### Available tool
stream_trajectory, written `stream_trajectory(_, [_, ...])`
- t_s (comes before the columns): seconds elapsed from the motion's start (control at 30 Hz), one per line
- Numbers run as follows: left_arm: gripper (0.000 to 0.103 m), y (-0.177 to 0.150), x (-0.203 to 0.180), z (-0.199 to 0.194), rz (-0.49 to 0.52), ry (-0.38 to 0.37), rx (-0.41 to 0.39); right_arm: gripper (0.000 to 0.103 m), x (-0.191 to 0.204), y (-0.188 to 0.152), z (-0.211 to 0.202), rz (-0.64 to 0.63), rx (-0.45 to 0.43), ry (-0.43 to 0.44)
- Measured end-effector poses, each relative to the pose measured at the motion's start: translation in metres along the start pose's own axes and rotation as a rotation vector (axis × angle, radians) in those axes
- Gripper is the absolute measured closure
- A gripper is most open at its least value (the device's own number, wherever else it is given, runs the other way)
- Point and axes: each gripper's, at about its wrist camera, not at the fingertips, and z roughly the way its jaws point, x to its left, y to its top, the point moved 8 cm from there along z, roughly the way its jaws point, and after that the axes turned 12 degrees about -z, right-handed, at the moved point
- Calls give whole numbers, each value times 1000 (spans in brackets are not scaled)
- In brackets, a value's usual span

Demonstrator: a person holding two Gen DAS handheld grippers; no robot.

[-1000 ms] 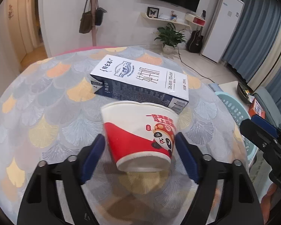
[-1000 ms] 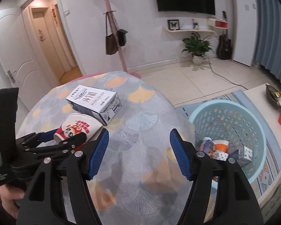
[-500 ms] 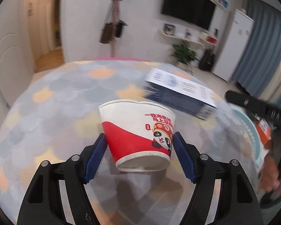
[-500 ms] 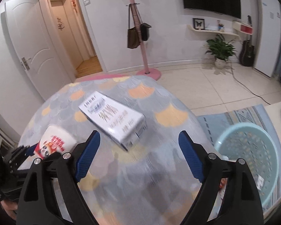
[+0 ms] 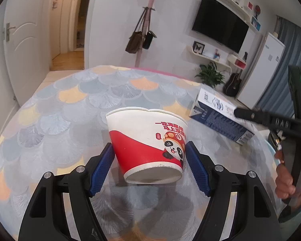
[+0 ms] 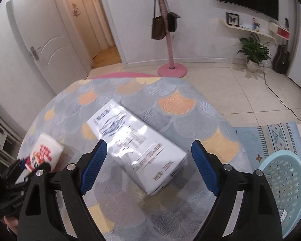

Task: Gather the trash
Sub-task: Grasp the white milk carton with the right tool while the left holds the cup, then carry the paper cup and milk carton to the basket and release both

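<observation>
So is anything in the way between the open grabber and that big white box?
No, nothing visible is. The right gripper hangs open right over the near end of the box, which lies flat on the table. The cup sits off to the side, held in the left gripper.

The left gripper (image 5: 148,166) clamps a red-and-white paper cup (image 5: 147,142) above the patterned table (image 5: 70,108).
</observation>
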Motion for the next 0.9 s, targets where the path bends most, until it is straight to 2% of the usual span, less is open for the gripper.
stream_trajectory(0.1, [32,3,4,0,-25,11,-16,21,9,-9,0,-22,17,12])
stream_trajectory(0.33, [32,6,14,-7,-70,17,-43,21,59,-29,-10,-78,35,152])
stream_trajectory(0.43, [32,8,19,-8,-102,15,-49,21,67,-24,-10,-96,23,86])
stream_trajectory(0.63, [32,7,21,-3,-125,-14,-16,23,57,-15,10,-43,35,-12])
stream_trajectory(0.73, [32,7,20,-1,-108,-14,-14,36,55,-15,16,-13,31,-14])
stream_trajectory(0.9, [32,7,17,-1,-91,-6,-23,46,61,-18,18,-29,29,-36])
